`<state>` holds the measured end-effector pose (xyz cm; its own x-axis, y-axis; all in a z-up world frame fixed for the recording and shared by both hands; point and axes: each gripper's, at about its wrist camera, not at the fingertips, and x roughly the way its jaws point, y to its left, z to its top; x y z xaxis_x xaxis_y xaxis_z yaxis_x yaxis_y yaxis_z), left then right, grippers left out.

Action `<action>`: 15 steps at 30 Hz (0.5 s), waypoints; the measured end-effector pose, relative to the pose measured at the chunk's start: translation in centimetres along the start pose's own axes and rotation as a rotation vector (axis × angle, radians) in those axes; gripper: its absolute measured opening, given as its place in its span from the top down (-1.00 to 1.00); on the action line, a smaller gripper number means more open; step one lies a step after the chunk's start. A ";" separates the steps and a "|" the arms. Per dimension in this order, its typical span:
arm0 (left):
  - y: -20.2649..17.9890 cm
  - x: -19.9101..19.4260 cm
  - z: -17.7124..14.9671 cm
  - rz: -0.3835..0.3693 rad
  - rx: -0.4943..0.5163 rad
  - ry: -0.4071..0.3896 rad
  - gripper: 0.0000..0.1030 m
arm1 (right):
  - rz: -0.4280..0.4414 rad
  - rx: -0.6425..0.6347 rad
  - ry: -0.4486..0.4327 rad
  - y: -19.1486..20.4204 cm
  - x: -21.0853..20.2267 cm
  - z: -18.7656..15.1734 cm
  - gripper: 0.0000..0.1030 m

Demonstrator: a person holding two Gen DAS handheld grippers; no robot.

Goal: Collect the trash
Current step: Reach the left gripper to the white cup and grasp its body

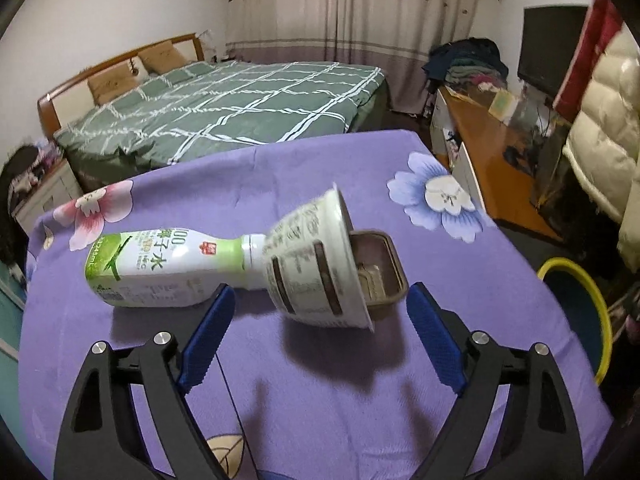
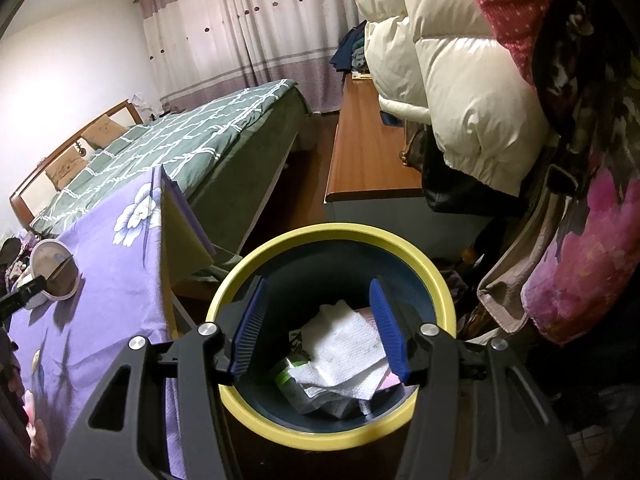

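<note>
Trash collection partly complete.
Bin (image 2: 240,280) holds paper; bottle (image 1: 160,272) and cup (image 1: 316,264) remain on table (image 1: 320,400). Left gripper (image 1: 320,308) wide, empty; right gripper (image 2: 318,328) half-open, empty.

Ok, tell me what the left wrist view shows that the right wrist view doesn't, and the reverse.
Left wrist only: the white and green bottle lying on its side, its neck against the tipped paper bowl, with a brown tray behind the bowl, and the open left gripper framing the bowl.

Right wrist only: the inside of the bin, holding crumpled white paper and wrappers, with the empty right gripper above it.

Both: the purple floral tablecloth, the bowl, the yellow-rimmed bin, and the green checked bed.
</note>
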<state>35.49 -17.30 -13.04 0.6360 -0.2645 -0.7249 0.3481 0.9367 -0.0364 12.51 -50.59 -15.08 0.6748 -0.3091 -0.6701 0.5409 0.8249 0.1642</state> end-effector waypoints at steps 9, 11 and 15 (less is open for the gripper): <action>3.0 1.9 1.6 -0.154 -0.104 0.085 -0.80 | 0.017 0.006 0.011 -0.1 0.3 0.1 0.01; 3.0 2.4 1.7 -0.172 -0.102 0.100 -0.80 | 0.019 0.004 0.015 0.0 0.4 0.1 0.01; 2.7 3.4 1.8 -0.212 -0.112 0.130 -0.78 | 0.026 0.001 0.017 0.1 0.5 -0.1 0.01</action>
<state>39.87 -16.07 -14.37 0.4611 -0.4323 -0.7749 0.3807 0.8852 -0.2673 12.86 -50.60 -15.40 0.6801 -0.2796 -0.6777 0.5237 0.8322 0.1822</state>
